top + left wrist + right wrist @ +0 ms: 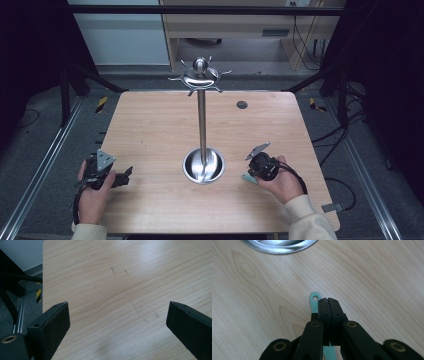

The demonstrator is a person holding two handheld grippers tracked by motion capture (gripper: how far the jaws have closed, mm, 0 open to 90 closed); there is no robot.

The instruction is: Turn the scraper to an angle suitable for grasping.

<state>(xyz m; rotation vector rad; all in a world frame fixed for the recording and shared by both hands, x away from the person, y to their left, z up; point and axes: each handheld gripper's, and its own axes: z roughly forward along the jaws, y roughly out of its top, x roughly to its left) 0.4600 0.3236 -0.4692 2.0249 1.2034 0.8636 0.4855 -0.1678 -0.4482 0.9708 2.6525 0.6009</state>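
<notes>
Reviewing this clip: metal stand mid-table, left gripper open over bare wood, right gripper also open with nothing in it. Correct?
Not the last part. The right gripper view shows the right gripper shut on a teal strip with a hole at its end. The metal stand and the open left gripper are as you say.

Wooden table (pixel 150 130), grey floor (pixel 40 125), pale cabinet (pixel 235 25)

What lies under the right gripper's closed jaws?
A teal handle with a hanging hole pokes out beside the right gripper, flat on the table. The jaws cover the rest, so the utensil's type stays unknown.
</notes>
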